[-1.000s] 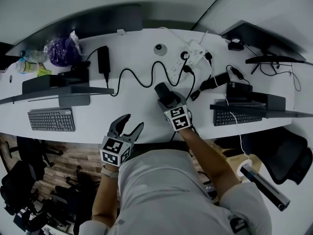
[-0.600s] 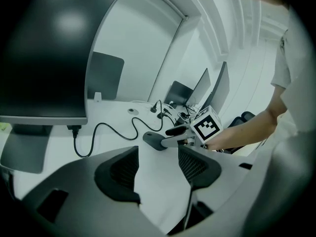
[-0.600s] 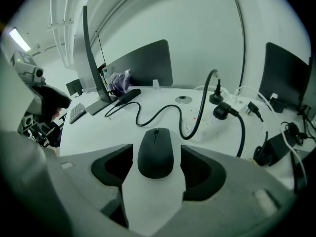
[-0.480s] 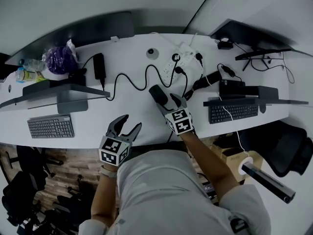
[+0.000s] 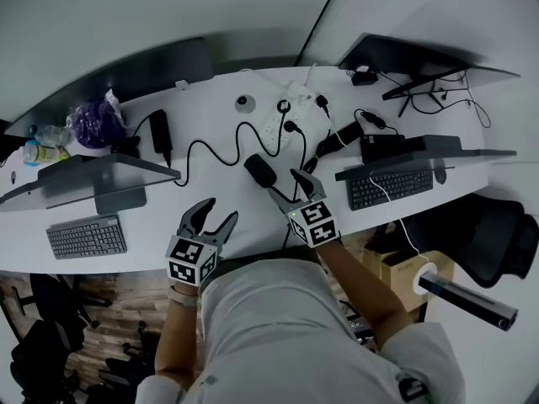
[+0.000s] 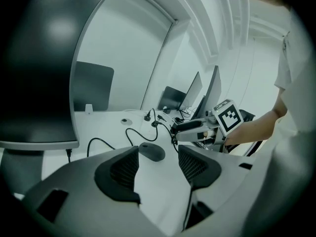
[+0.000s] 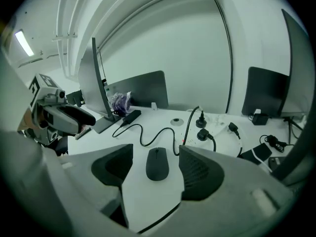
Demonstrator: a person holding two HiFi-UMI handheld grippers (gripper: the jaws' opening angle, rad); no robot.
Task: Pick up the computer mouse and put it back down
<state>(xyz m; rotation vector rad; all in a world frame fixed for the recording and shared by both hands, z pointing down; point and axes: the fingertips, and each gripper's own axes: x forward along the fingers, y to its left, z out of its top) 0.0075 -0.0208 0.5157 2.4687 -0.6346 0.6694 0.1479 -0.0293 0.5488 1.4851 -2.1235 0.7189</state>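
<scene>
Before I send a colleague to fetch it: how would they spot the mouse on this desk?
On the long white desk, look midway along, just ahead of the right hand-held gripper. The mouse lies there: a smooth dark oval with no cord showing, unlike the wired adapter and plugs behind it.

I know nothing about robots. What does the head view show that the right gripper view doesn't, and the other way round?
Only the head view: the person's shirt, the left-hand keyboard and the right-hand keyboard.

Only the right gripper view: a ceiling light, and a close look along the right tongs, which are open with their gap lined up on the mouse, not gripping it.

Both: the mouse lying on the white desk, the power strip, the purple bag and the open left tongs.
</scene>
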